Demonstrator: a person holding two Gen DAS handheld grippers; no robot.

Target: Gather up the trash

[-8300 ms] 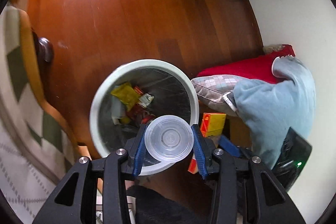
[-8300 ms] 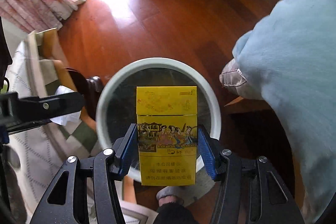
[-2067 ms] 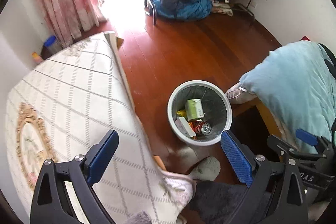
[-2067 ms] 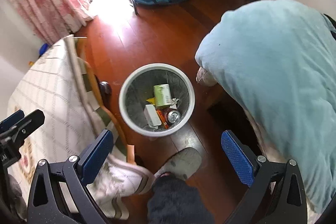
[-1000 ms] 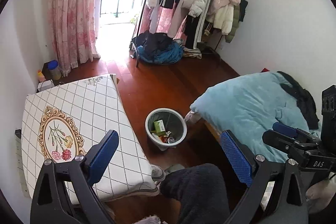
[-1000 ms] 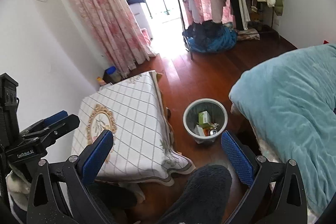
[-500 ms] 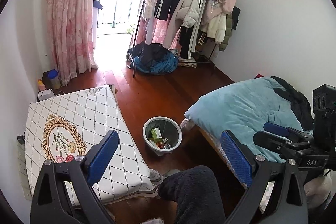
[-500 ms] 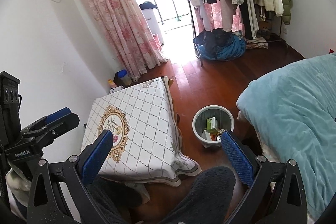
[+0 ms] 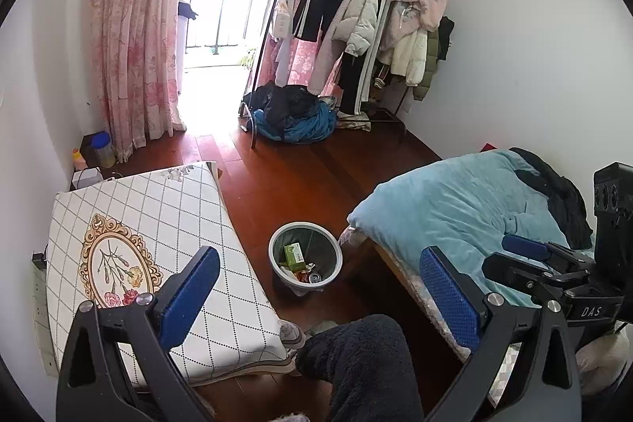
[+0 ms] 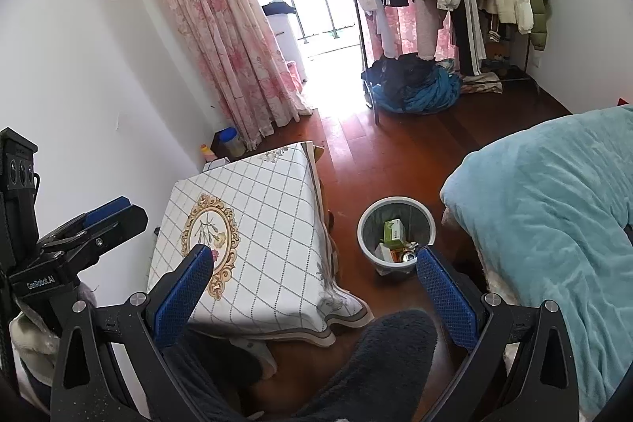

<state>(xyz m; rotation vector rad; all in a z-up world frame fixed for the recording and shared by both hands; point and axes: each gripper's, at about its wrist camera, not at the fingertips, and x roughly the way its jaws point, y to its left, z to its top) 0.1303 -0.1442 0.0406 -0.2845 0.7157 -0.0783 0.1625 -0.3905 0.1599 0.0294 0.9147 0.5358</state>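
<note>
A grey round trash bin (image 9: 330,250) stands on the wooden floor between the table and the bed, also in the right wrist view (image 10: 366,224). Inside lie a green box (image 9: 294,254), a can (image 9: 314,277) and other trash. My left gripper (image 9: 316,297) is open and empty, high above the floor. My right gripper (image 10: 312,297) is open and empty, also high up. The right gripper shows at the right edge of the left wrist view (image 9: 554,269); the left gripper shows at the left edge of the right wrist view (image 10: 79,236).
A table with a white checked cloth (image 9: 166,220) stands left of the bin. A bed with a light blue blanket (image 9: 467,208) is on the right. A clothes rack (image 9: 356,26), a clothes pile (image 9: 292,117) and pink curtains (image 9: 134,38) are at the back. The person's dark-trousered leg (image 9: 364,362) is below.
Both grippers have risen further from the bin, which looks smaller and lower in both views. Earlier they held a plastic lid and a yellow box over the bin; both are now empty.
</note>
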